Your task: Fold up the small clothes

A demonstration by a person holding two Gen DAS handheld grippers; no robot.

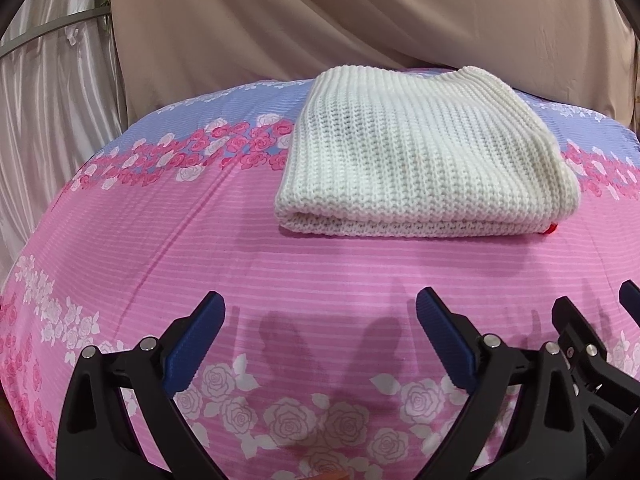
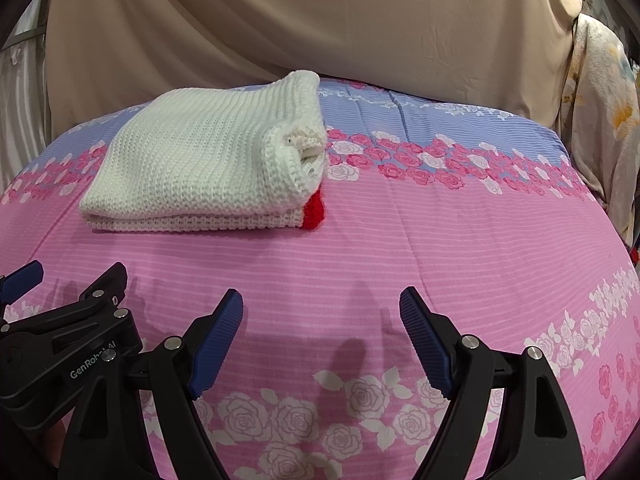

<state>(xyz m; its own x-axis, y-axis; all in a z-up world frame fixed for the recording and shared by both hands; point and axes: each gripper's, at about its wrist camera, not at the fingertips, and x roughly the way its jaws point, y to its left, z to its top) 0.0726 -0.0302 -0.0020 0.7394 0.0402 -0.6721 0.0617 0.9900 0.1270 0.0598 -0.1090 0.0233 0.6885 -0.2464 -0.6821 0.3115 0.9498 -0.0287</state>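
White knit sweater [image 1: 420,160] lies folded on pink rose bedsheet [image 1: 160,248], far side, well apart from both tools. L gripper [image 1: 320,344] and R gripper [image 2: 320,340]: jaws wide, empty. Knit looks soft, thick, light, non-slip; prob. stretchy. Best hold: near folded edge, through all layers.

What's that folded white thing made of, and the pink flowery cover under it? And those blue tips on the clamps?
Folded white garment: chunky knit, probably wool or acrylic yarn; ribbed stitches show, with a red patch at one corner.
Pink floral cover: thin woven printed fabric, matte, likely cotton or polyester; fine stripes and creases show.
Blue pads: ridged, probably rubber or soft plastic, on black plastic-looking arms.
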